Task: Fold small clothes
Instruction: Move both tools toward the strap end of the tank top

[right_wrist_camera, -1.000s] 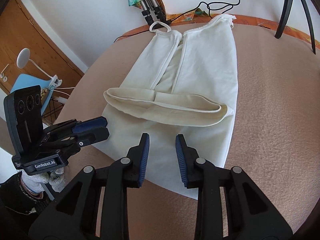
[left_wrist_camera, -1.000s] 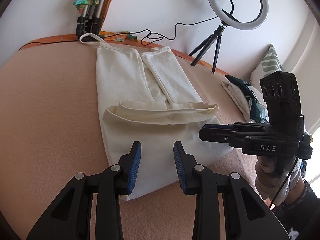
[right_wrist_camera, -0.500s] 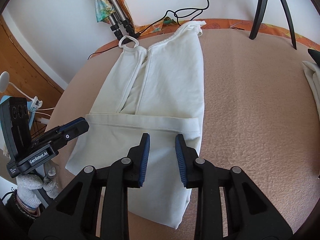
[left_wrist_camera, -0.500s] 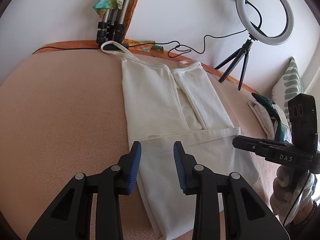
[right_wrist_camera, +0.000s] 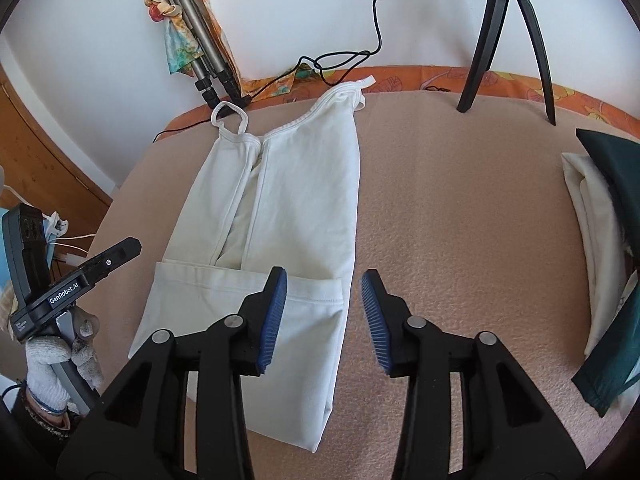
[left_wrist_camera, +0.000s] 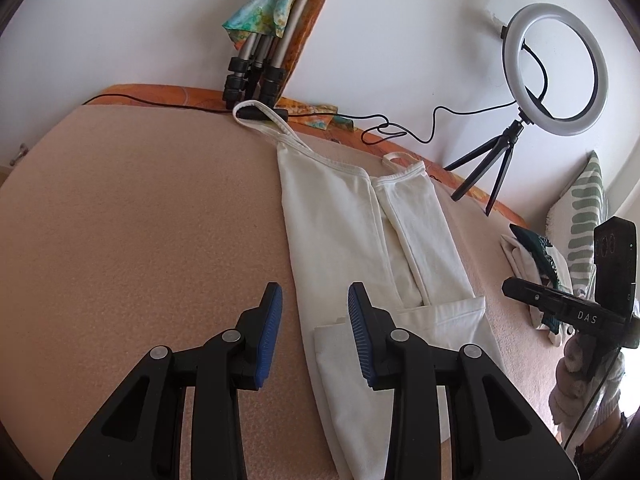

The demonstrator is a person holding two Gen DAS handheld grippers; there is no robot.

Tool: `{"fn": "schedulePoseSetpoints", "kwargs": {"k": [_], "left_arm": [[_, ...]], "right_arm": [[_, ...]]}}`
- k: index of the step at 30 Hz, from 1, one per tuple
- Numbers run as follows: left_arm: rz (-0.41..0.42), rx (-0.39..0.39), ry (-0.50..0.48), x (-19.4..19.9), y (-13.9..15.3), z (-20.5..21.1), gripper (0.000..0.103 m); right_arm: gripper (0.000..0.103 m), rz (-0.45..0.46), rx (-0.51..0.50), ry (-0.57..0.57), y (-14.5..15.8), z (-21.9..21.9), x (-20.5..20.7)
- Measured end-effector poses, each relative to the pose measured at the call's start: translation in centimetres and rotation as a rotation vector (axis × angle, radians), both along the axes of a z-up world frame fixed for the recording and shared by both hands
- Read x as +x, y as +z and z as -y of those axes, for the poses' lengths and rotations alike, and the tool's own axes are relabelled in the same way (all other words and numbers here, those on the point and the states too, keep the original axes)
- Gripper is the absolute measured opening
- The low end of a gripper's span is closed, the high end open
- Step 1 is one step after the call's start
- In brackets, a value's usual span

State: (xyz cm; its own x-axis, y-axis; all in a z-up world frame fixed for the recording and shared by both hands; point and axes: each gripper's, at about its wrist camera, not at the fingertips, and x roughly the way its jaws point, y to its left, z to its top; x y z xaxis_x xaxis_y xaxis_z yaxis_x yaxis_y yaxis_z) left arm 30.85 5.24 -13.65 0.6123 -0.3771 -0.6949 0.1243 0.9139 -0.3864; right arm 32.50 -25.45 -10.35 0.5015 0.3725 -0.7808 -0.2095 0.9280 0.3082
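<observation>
A cream strappy top (left_wrist_camera: 360, 248) lies flat on the beige blanket (left_wrist_camera: 140, 240), its sides folded inward and its bottom hem folded up over the body. It also shows in the right wrist view (right_wrist_camera: 288, 208). My left gripper (left_wrist_camera: 314, 336) is open and empty, above the top's left edge near the folded hem. My right gripper (right_wrist_camera: 324, 320) is open and empty, above the folded hem's right corner. Each gripper shows in the other's view: the right (left_wrist_camera: 560, 304), the left (right_wrist_camera: 80, 276).
A ring light on a tripod (left_wrist_camera: 552, 72) stands at the back right. A tripod with a colourful cloth (left_wrist_camera: 260, 40) leans on the wall. Cables (left_wrist_camera: 392, 128) run along the far edge. Folded clothes (right_wrist_camera: 600, 240) and a striped pillow (left_wrist_camera: 584, 216) lie at the right.
The hem, lifted in a loose roll a second ago, now lies flat, folded up over the body. Both grippers have opened wider and shifted outward towards the garment's side edges.
</observation>
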Motion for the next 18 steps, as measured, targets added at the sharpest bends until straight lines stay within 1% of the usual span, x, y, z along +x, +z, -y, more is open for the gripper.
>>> {"fn": "schedulePoseSetpoints", "kwargs": {"k": [2,4,6,8,10,13,14,16,18], "left_arm": [[-0.022,-0.011,-0.003,0.8,0.0,-0.2,0.037],[-0.033,-0.014,-0.007,1.9,0.2,-0.3,0.037],[-0.039,-0.02,-0.022,3.1,0.5,-0.2,0.039],[-0.051,-0.037,-0.056,4.5,0.6,-0.1,0.048],[-0.044,-0.063,-0.055,5.6,0.6,-0.2,0.048],[-0.061,-0.106,-0.043,7.6,0.2,-0.6,0.048],[-0.069,-0.118,-0.041,8.3,0.0,-0.7,0.048],[-0.074,-0.127,-0.026,9.4,-0.6,-1.0,0.048],[-0.089,-0.123,-0.017,10.5,-1.3,-1.2,0.048]], "right_arm": [[0.05,0.04,-0.035,0.014,1.1,-0.2,0.6],[0.051,0.074,-0.065,0.034,1.9,-0.4,1.5],[0.051,0.093,-0.057,0.028,2.3,-0.1,2.5],[0.052,0.063,-0.025,0.034,2.2,0.4,4.1],[0.052,0.033,0.009,0.046,2.1,1.0,5.7],[0.053,-0.007,0.062,0.062,1.9,1.5,8.1],[0.054,-0.018,0.079,0.065,1.9,1.8,8.9],[0.061,-0.027,0.101,0.075,1.8,2.0,10.3],[0.062,-0.02,0.102,0.077,1.6,2.2,11.5]]}}
